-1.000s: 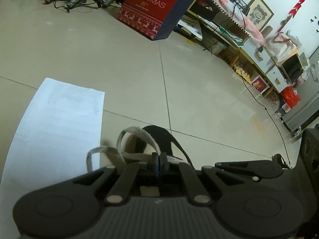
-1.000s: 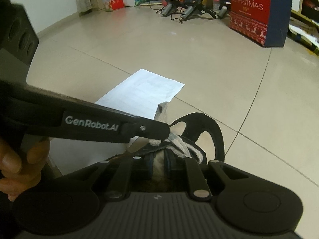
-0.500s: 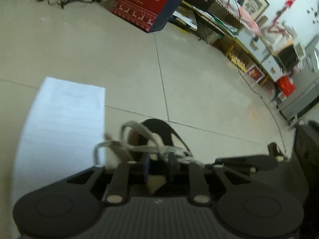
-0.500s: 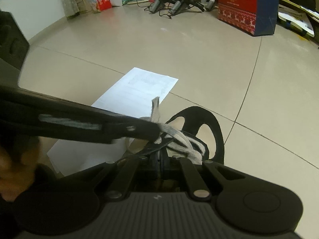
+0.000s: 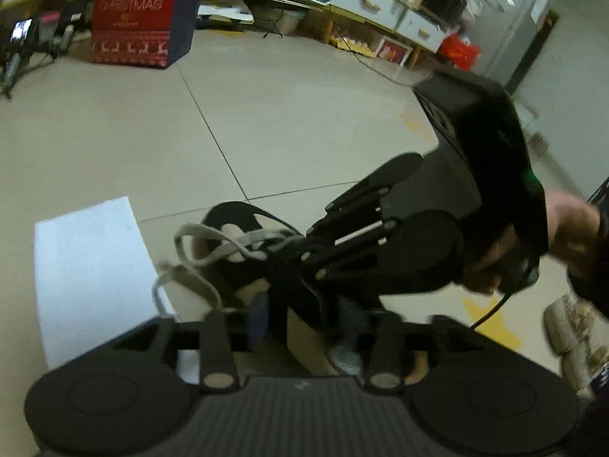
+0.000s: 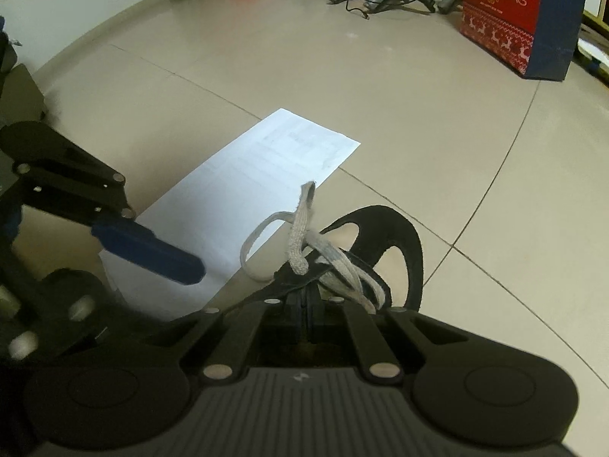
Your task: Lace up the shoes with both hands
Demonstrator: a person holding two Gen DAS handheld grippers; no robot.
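Paper [image 6: 266,175], a white sheet, lies flat on the tiled floor [image 6: 342,76] at the left, probably as a clean backing under the work. Its near corner sits just beside the shoe [image 6: 399,243], a dark one on the floor whose looped heel strap stands up. The left tongs [image 6: 167,259] hover off to the left of the lace, their jaws opening and nothing between them, so I take it they are letting go to reach for another grip. The grey lace [image 6: 300,236] rises in loose loops over the shoe's top. The right tongs [image 6: 302,304] are pinched narrow at the base of those loops, apparently pinning the lace so the slack cannot slip. A red Christmas box [image 6: 506,26] stands far off at the right.
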